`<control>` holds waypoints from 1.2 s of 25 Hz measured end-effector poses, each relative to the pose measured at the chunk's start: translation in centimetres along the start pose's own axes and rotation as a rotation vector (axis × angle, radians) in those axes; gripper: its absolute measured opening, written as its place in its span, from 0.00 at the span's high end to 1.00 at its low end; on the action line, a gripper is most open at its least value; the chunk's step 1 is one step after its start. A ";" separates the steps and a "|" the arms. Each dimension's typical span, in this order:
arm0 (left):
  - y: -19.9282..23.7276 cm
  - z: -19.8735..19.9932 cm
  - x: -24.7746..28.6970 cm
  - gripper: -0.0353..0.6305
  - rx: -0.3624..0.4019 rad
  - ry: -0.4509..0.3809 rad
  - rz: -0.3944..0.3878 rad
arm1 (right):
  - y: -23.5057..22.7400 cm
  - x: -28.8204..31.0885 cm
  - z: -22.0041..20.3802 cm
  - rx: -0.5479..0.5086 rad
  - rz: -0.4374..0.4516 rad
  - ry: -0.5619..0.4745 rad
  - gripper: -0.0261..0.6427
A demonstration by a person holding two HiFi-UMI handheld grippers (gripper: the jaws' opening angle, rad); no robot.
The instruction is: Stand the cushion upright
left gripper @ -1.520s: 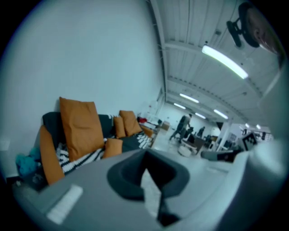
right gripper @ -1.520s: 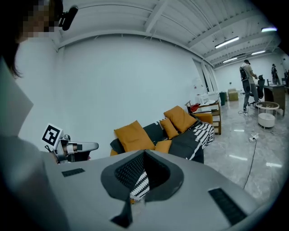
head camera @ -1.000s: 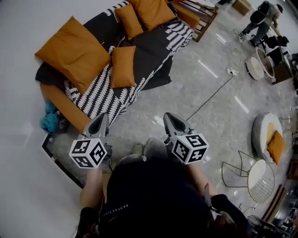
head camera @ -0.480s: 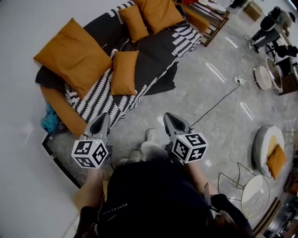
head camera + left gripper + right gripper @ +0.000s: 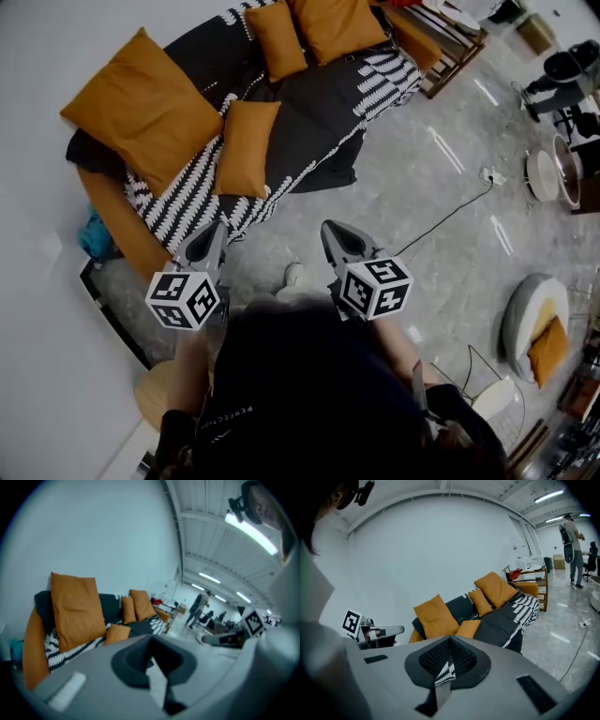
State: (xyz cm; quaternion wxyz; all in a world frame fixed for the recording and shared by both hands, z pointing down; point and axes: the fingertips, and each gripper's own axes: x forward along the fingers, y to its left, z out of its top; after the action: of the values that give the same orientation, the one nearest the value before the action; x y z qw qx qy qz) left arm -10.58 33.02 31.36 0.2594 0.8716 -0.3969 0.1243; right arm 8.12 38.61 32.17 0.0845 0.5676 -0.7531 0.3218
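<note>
A small orange cushion (image 5: 246,148) lies flat on the black-and-white throw of the sofa (image 5: 309,103), and also shows in the left gripper view (image 5: 117,633) and the right gripper view (image 5: 468,628). Behind it a large orange cushion (image 5: 145,108) leans on the wall. Two more orange cushions (image 5: 309,28) rest further along the sofa. My left gripper (image 5: 214,230) (image 5: 151,641) and right gripper (image 5: 328,230) (image 5: 450,639) hang over the floor short of the sofa's front edge. Both point at the sofa, jaws shut with nothing held.
A black cable (image 5: 441,217) runs across the glossy grey floor to a socket block (image 5: 489,175). A wooden rack (image 5: 450,37) stands at the sofa's far end. A blue object (image 5: 94,239) lies by the near end. Round seats (image 5: 530,314) are at right. A person (image 5: 572,550) stands far off.
Both grippers have moved forward toward the sofa, which now lies closer beneath them in the head view. Their jaws have stayed shut.
</note>
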 end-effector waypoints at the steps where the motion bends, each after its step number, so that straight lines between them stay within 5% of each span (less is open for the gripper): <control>1: 0.0 -0.1 0.4 0.94 -0.003 0.006 0.007 | -0.4 0.4 0.1 -0.001 0.007 0.007 0.97; 14: 1.5 -0.1 3.0 0.93 0.043 0.065 0.099 | -2.2 4.2 0.7 0.019 0.070 0.069 0.96; 30: 8.3 0.6 9.5 0.93 -0.018 0.121 0.134 | -4.9 12.4 3.0 -0.001 0.057 0.150 0.91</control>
State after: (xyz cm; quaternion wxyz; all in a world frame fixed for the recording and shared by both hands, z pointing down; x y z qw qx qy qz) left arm -10.64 22.13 37.79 0.2819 0.8316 -0.4391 0.1902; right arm 9.03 26.22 37.82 0.1319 0.5201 -0.7606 0.3654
